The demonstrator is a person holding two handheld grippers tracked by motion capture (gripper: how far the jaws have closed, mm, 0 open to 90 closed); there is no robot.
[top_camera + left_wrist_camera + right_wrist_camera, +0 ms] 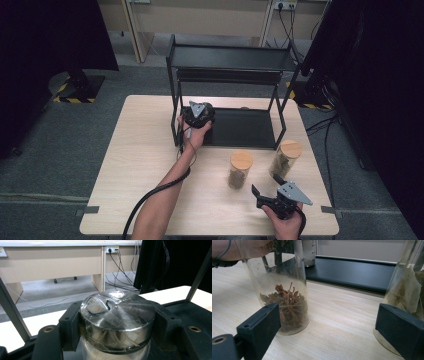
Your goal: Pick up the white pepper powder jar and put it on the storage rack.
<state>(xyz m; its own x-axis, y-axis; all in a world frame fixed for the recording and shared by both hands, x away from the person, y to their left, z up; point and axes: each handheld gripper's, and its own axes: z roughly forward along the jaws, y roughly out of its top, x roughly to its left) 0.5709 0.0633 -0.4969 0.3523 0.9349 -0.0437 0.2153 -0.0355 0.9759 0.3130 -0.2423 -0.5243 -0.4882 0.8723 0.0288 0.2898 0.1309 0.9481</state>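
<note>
My left gripper [198,114] is at the left end of the black rack's lower shelf [242,127]. In the left gripper view its jaws [117,323] are shut on a glass jar with a shiny metal lid [117,312]; that jar [309,252] stands on the shelf [352,267]. My right gripper [266,186] hovers open near the table's front right. Between and beyond its jaws [328,317] stand a star anise jar [284,297] to the left and a jar of pale bags [407,295] to the right. Both have wooden lids [241,160], [290,148].
The black two-tier rack [227,57] stands at the back middle of the wooden table [140,165]. Its thin posts [10,312] frame the left gripper. Cables trail from both grippers toward the table's front edge.
</note>
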